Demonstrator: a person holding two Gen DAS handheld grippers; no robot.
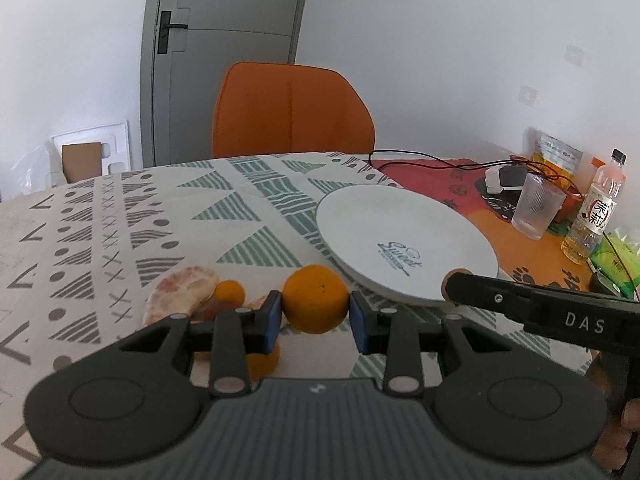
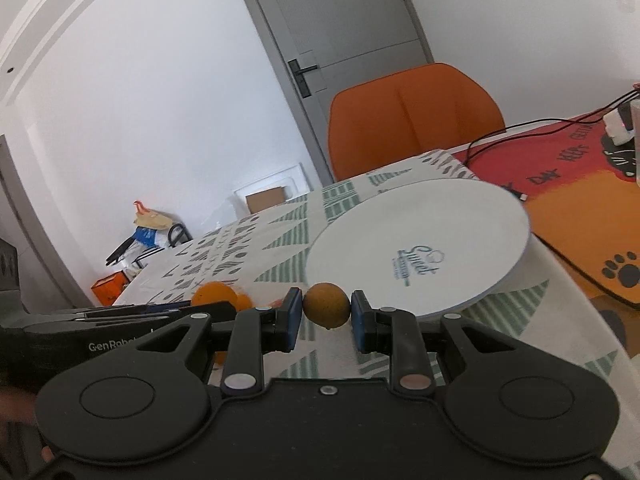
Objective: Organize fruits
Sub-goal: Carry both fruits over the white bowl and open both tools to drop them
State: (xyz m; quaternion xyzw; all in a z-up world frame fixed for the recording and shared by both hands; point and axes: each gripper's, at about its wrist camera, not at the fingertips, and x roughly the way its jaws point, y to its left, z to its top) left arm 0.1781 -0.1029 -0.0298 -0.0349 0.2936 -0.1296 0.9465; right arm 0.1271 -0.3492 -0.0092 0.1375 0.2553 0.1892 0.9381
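Note:
My left gripper is shut on an orange, held just above the patterned tablecloth. My right gripper is shut on a small brownish-yellow round fruit. That fruit also peeks out at the right gripper's tip in the left wrist view. A white plate printed "Sweet" lies empty to the right of the left gripper and just beyond the right gripper. More small oranges and a pale pink peeled fruit piece lie left of the held orange.
An orange chair stands at the table's far edge. At the right sit a clear ribbed cup, a drink bottle, a green packet, cables and a charger on a red-orange mat.

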